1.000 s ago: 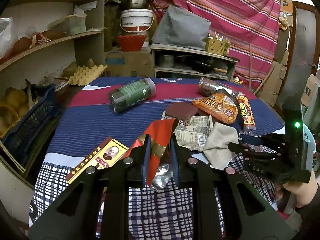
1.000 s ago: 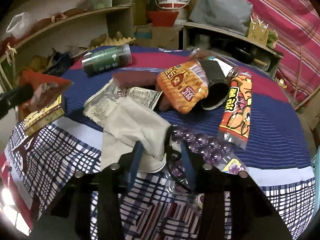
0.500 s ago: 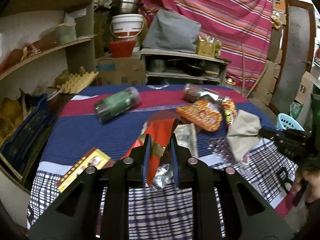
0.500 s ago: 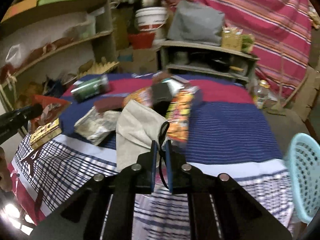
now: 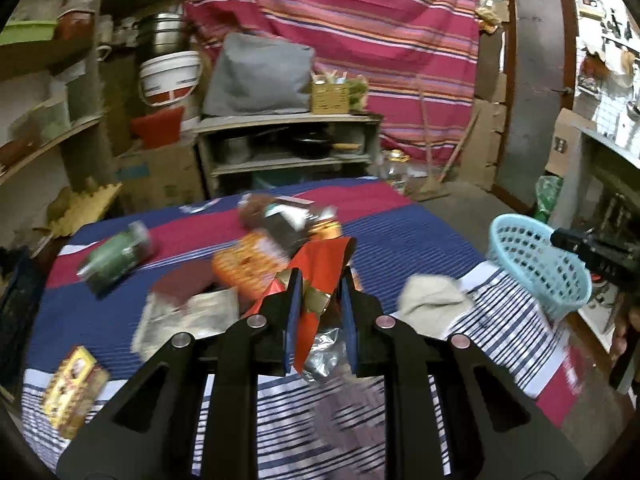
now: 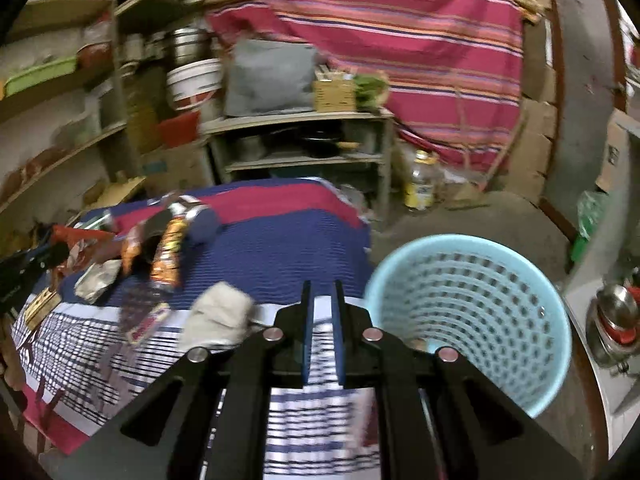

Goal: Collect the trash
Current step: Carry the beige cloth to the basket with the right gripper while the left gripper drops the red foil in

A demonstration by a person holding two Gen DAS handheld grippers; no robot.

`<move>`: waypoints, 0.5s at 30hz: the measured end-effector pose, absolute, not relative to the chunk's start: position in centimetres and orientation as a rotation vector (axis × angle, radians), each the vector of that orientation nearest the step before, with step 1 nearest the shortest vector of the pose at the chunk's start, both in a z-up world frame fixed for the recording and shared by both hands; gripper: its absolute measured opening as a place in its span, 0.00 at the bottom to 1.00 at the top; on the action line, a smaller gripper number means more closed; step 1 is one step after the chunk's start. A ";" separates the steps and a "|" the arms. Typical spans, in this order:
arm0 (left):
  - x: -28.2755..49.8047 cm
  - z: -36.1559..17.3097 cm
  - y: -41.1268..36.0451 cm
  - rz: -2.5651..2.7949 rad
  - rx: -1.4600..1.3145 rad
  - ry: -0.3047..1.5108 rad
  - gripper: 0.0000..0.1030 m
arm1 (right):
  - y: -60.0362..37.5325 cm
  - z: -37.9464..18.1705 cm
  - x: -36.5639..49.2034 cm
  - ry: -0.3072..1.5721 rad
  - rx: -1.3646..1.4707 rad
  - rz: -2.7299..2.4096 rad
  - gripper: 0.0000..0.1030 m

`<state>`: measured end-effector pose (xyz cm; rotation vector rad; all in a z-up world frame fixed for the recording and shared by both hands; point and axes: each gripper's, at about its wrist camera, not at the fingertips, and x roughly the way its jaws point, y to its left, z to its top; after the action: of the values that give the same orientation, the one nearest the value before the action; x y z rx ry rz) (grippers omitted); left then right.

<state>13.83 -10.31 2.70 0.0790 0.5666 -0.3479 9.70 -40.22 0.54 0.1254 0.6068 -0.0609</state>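
While the left gripper (image 5: 318,300) clamps a crinkly red foil wrapper (image 5: 320,268) with a gold band and silver lining, the right gripper (image 6: 322,312) sits pinched nearly closed with nothing visible between its blue pads. At 2 o'clock from the right gripper: round pale-blue perforated plastic basket (image 6: 472,304) beside the table edge. At 10 o'clock: crumpled beige cloth (image 6: 218,316) on the striped tablecloth (image 6: 288,240), then snack packets (image 6: 170,252), blurred.
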 end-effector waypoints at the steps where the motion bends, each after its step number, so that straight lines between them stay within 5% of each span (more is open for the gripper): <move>1: 13.9 2.7 -11.0 -0.362 0.067 0.568 0.17 | -40.7 0.2 9.9 0.622 0.130 -0.053 0.09; 6: 14.0 2.2 -12.8 -0.369 0.076 0.577 0.17 | -39.5 -1.4 11.3 0.656 0.140 -0.016 0.11; 7: 14.0 2.1 -12.8 -0.365 0.077 0.580 0.17 | -38.7 -1.8 11.8 0.667 0.135 -0.010 0.22; 8: 13.9 2.0 -12.7 -0.361 0.080 0.580 0.17 | -38.0 -2.2 12.1 0.670 0.131 -0.007 0.48; 10: 13.7 1.9 -12.0 -0.341 0.096 0.577 0.17 | -36.0 -2.9 13.0 0.659 0.124 0.002 0.64; 15: 13.8 1.6 -8.7 -0.286 0.093 0.589 0.17 | -32.2 -5.3 15.9 0.737 0.085 0.055 0.64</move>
<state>13.84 -8.68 1.63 0.0933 0.5886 -0.2859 15.89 -32.18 -5.28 0.0847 0.7371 0.0553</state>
